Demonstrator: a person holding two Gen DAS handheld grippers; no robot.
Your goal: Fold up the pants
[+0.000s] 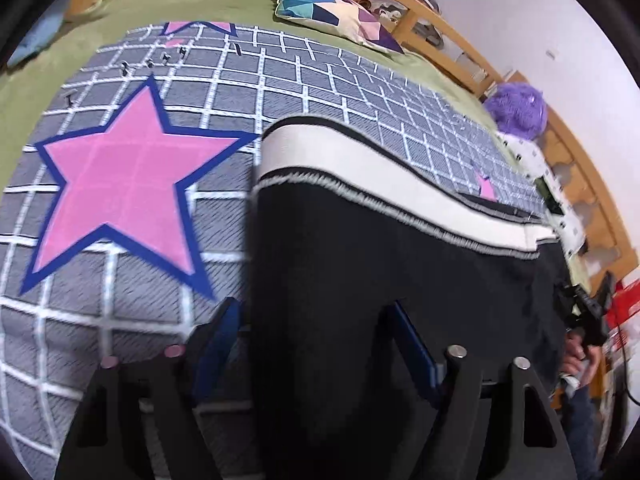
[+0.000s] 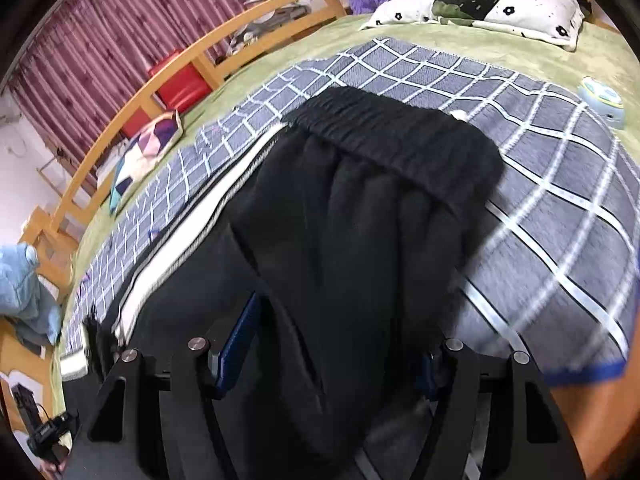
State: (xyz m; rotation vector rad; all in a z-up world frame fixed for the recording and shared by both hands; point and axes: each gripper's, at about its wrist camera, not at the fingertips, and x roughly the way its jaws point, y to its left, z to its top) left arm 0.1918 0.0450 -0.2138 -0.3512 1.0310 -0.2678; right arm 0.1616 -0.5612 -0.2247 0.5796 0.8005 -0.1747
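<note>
Spreading: the pants [image 1: 400,248] lie flat on the checked blanket [image 1: 320,76], which covers the green bed [image 1: 224,4], probably so the dark cloth has a smooth, wide surface to be folded on.
Pants layout: in the right wrist view the ribbed waistband [image 2: 400,148] sits at the far end, toward the flowered pillow [image 2: 480,8]; the white side stripe [image 1: 384,168] runs along one long edge, so the legs seem already stacked one on the other.
Why both ends: each gripper is over a different stretch of the same garment, likely so the cloth can be lifted evenly and doubled over without twisting.
Left gripper [image 1: 312,320]: jaws apart, tilted downward over the pants' edge next to the pink star [image 1: 124,184]; one finger is over the blanket, the other over black cloth, with no pinch visible.
Right gripper [image 2: 340,344]: jaws apart, angled down over the upper part of the pants below the waistband; cloth fills the gap, yet the pads do not appear to press it.
Person: a hand [image 1: 580,356] holding the right gripper shows at the far right of the left wrist view.
Step judged: a reach for a grip, fold not yet started.
Nearby: a patterned cushion [image 1: 336,10] and a purple plush [image 1: 516,110] lie well apart from the pants.
</note>
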